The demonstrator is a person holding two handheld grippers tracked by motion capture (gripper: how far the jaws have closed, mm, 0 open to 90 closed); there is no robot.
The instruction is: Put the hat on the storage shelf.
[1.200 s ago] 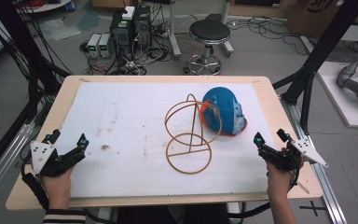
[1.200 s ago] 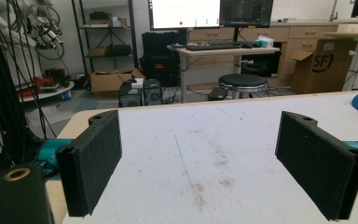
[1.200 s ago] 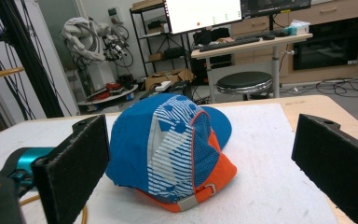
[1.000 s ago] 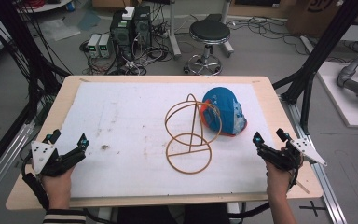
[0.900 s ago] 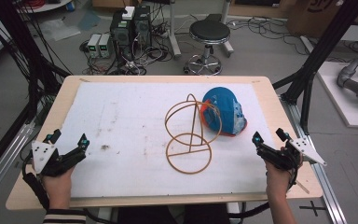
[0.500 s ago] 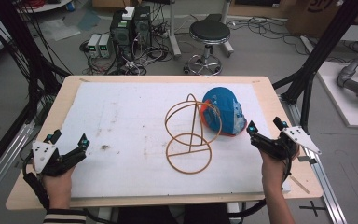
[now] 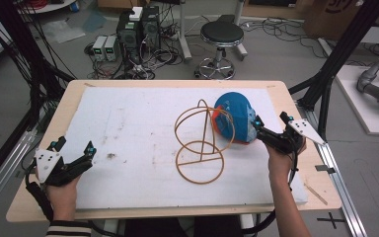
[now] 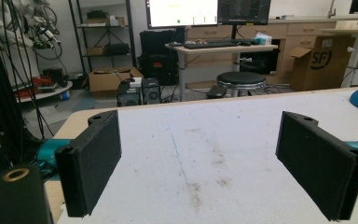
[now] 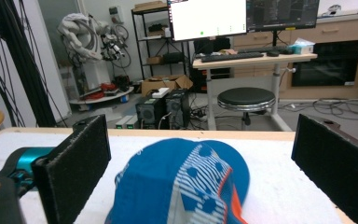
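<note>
Right gripper [image 7: 271, 131], held in the person's right hand, is hovering just beside the blue fabric cap with orange trim [image 7: 234, 118], its black jaws spread wide and gripping nothing. Seen along those jaws, the cap [image 9: 186, 182] is lying between them on the white foam-covered wooden table [image 7: 128, 123]. Touching the cap's other side, a tan wire frame of joined hoops [image 7: 202, 143] is standing. Well apart from the cap, the left gripper [image 7: 71, 158] is resting wide open and empty.
</note>
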